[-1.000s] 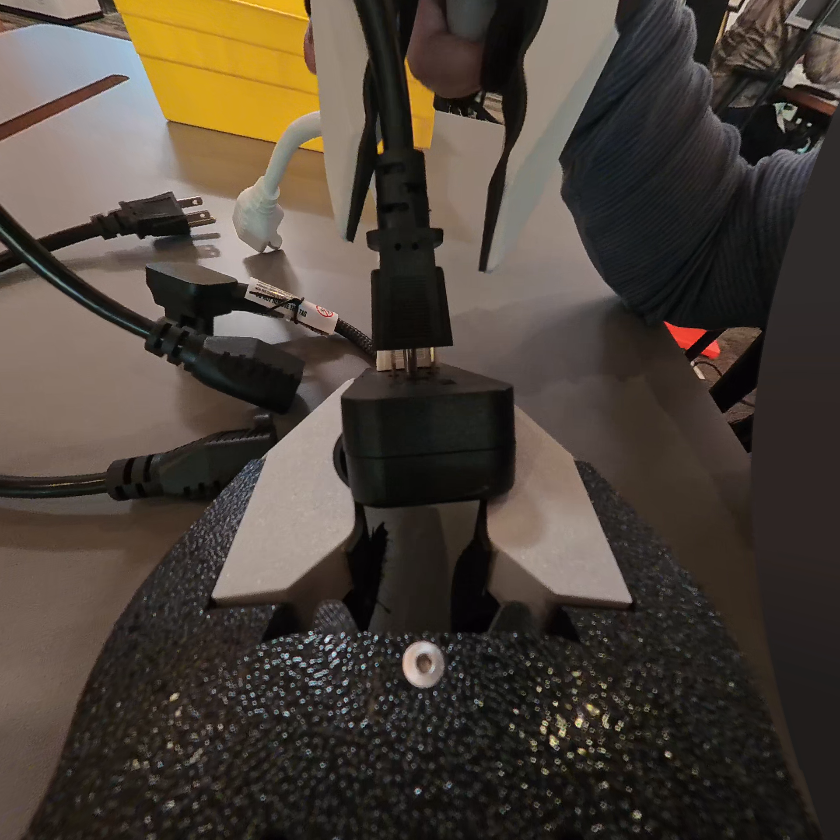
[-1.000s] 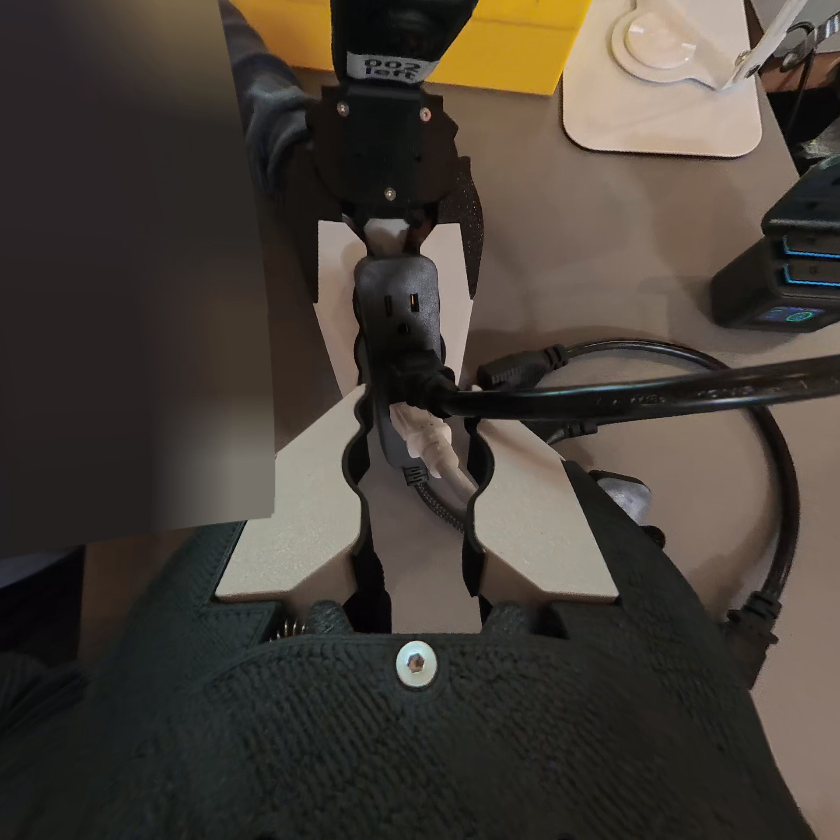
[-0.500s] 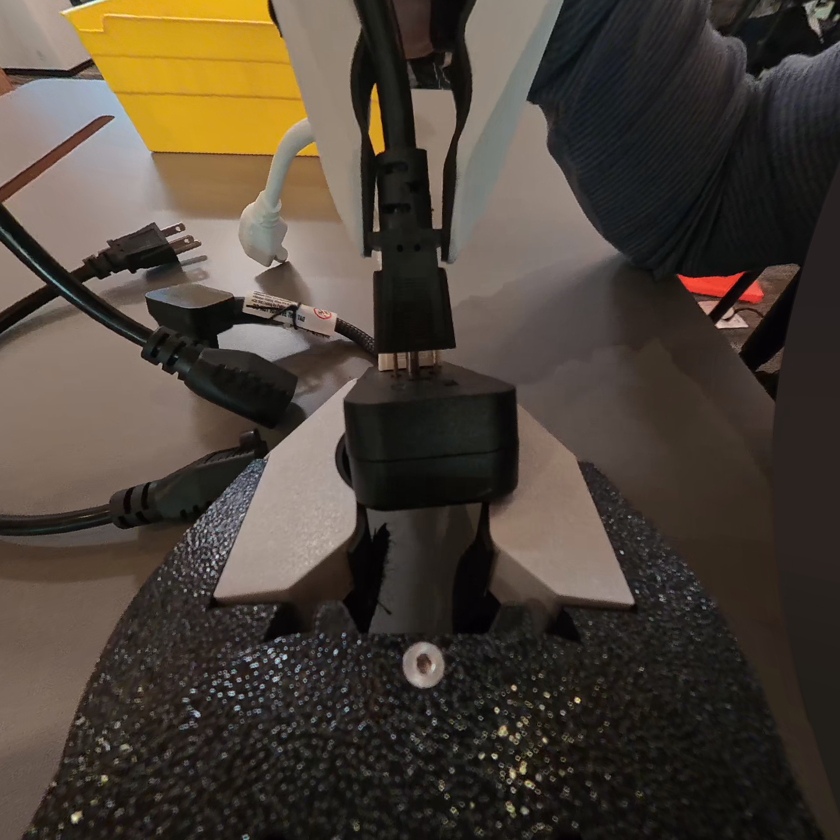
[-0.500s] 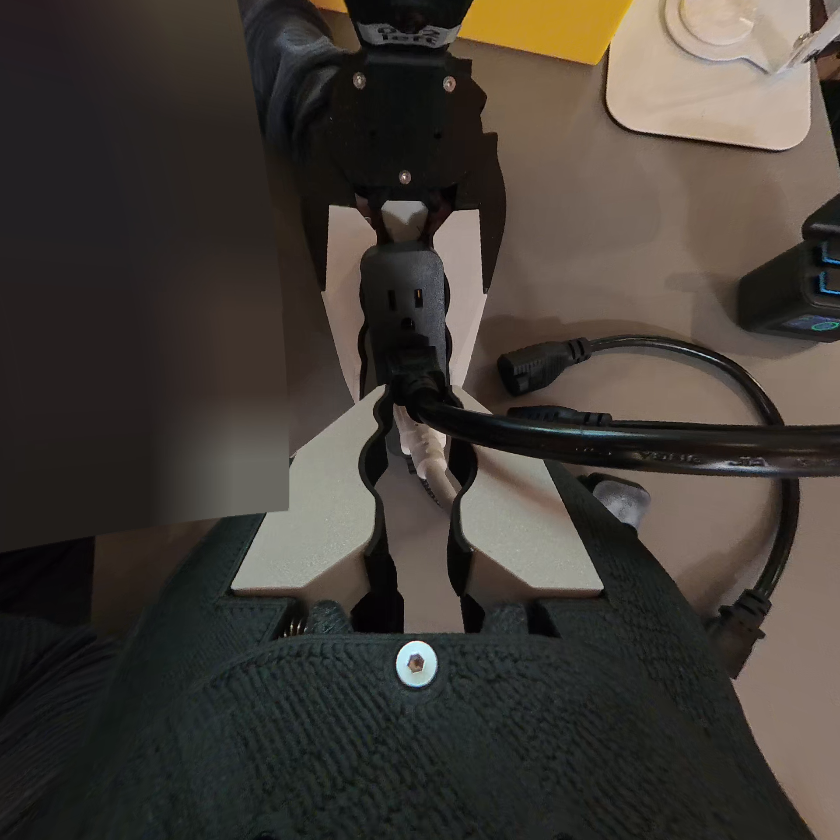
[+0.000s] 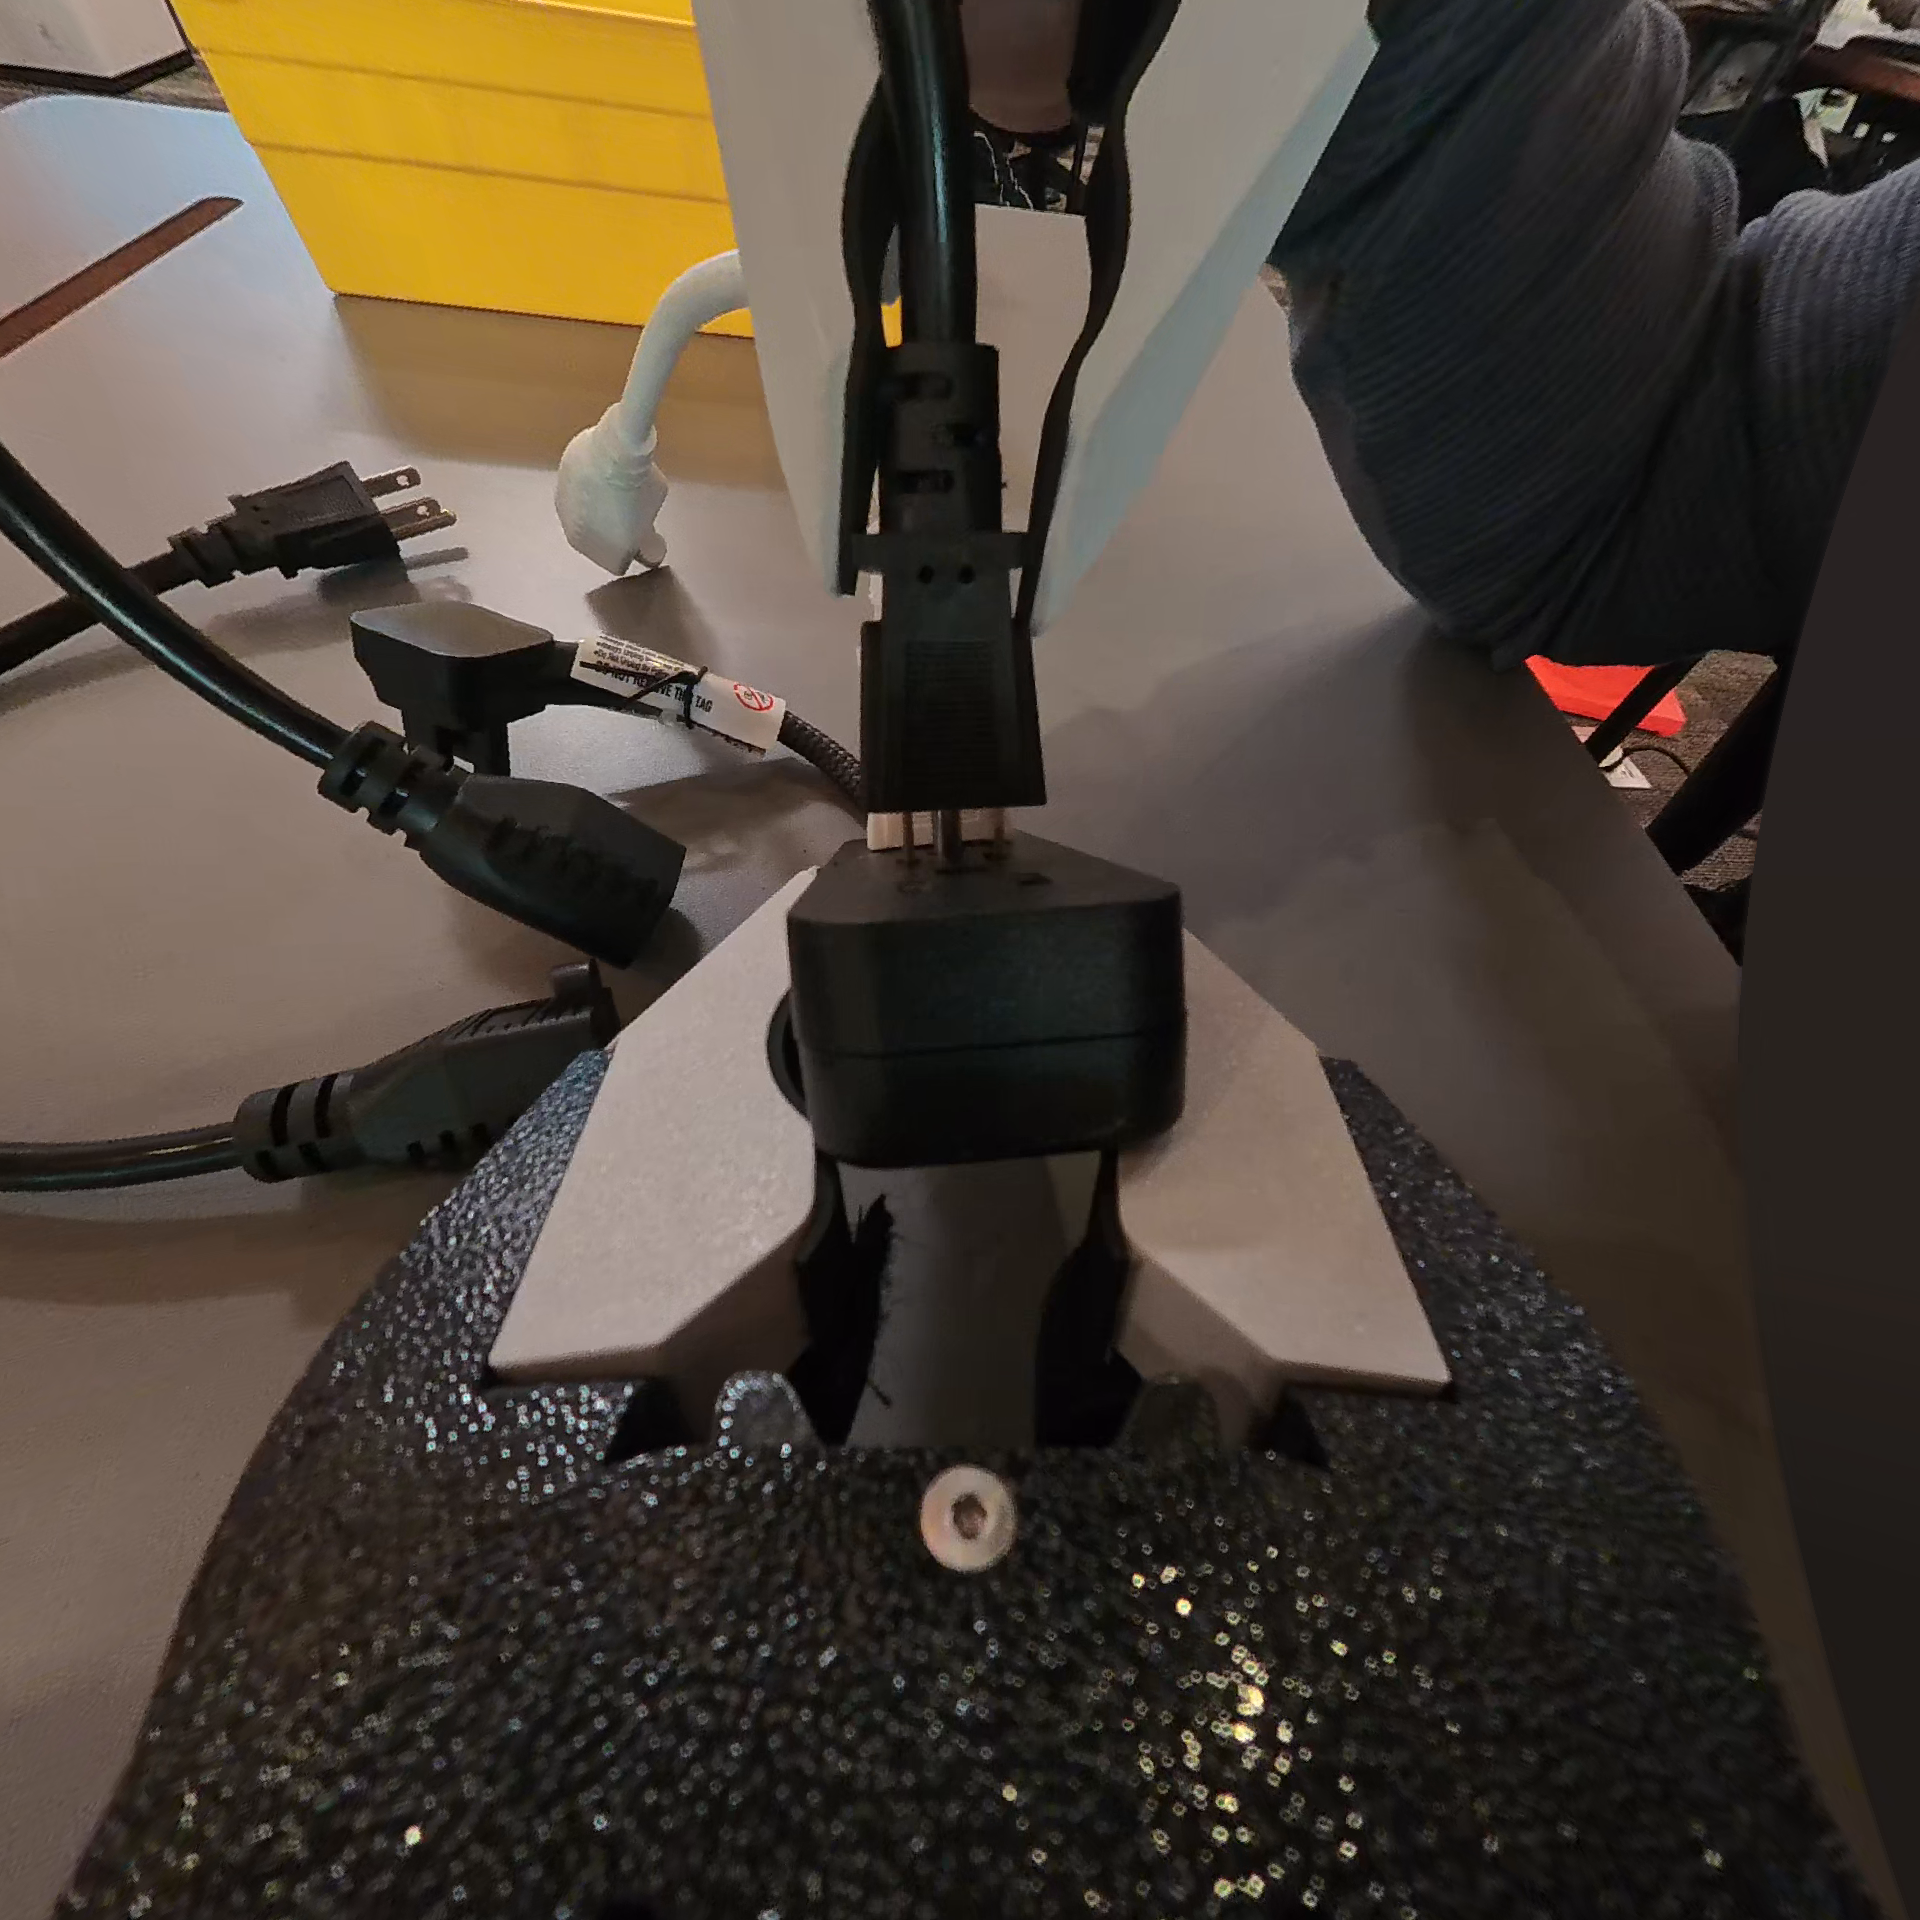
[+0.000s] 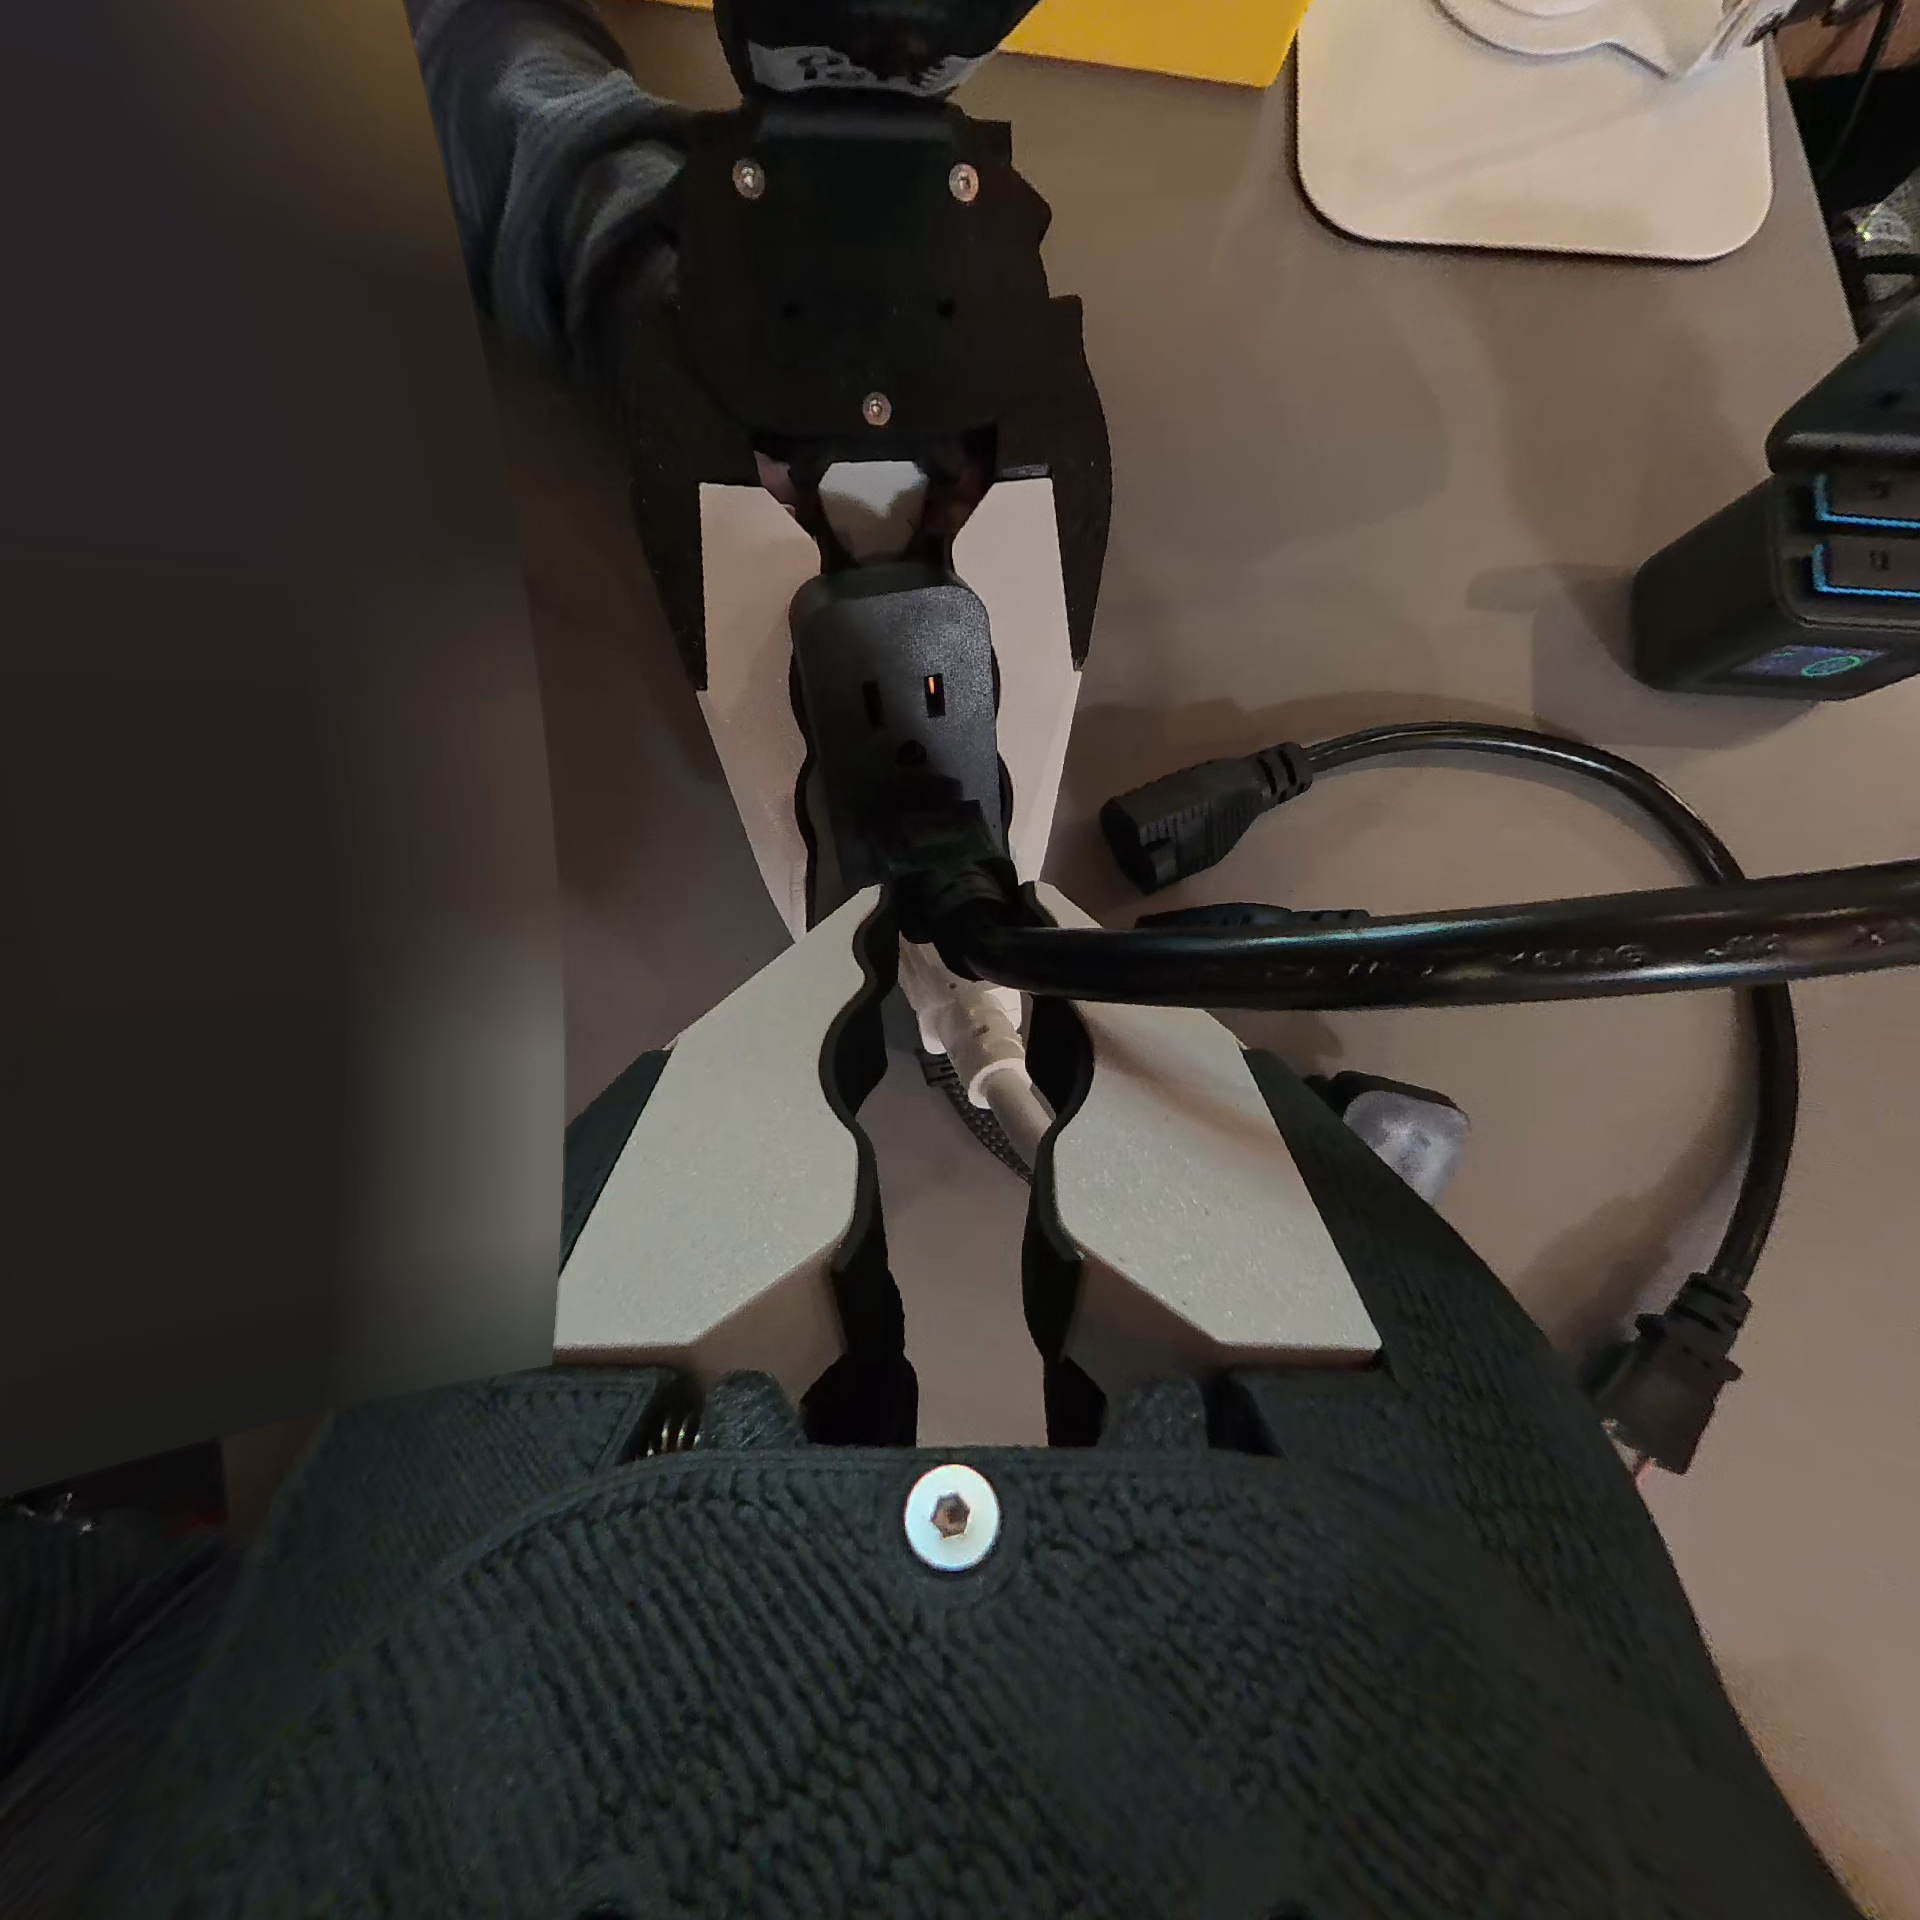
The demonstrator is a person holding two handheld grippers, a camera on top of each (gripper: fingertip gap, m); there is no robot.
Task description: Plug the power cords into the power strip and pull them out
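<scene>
Since half a second ago, the black three-pin plug (image 5: 951,717) is sitting a little higher, and more of its metal pins are showing above the black plastic power strip (image 5: 987,1023). One second ago the right gripper (image 5: 951,597) was standing apart around the cord; now its two white fingers are squeezing the plug's ribbed neck.

Going from left to right in the left wrist view, a loose black plug with bare prongs (image 5: 312,520) is lying on the grey worktop (image 5: 208,935). Near it are lying a thick black cord end (image 5: 540,862) and, closer to the camera, another black cord end (image 5: 416,1101). A flat black plug with a white paper tag (image 5: 457,665) is lying behind them. A white angled plug (image 5: 613,499) is resting farther back, in front of a yellow box (image 5: 488,156).

In the middle, the left gripper (image 5: 987,1049) is clamping the end of the power strip between its grey fingers. The plug is standing upright on the strip, with its pins partly in the socket. On the right, a person's blue ribbed sleeve (image 5: 1558,364) is resting on the worktop.

In the right wrist view, the plug's thick black cord (image 6: 1455,935) is running off to the right. An empty socket (image 6: 904,707) is showing on the strip. A dark charger box with blue lights (image 6: 1787,582) is sitting far right.
</scene>
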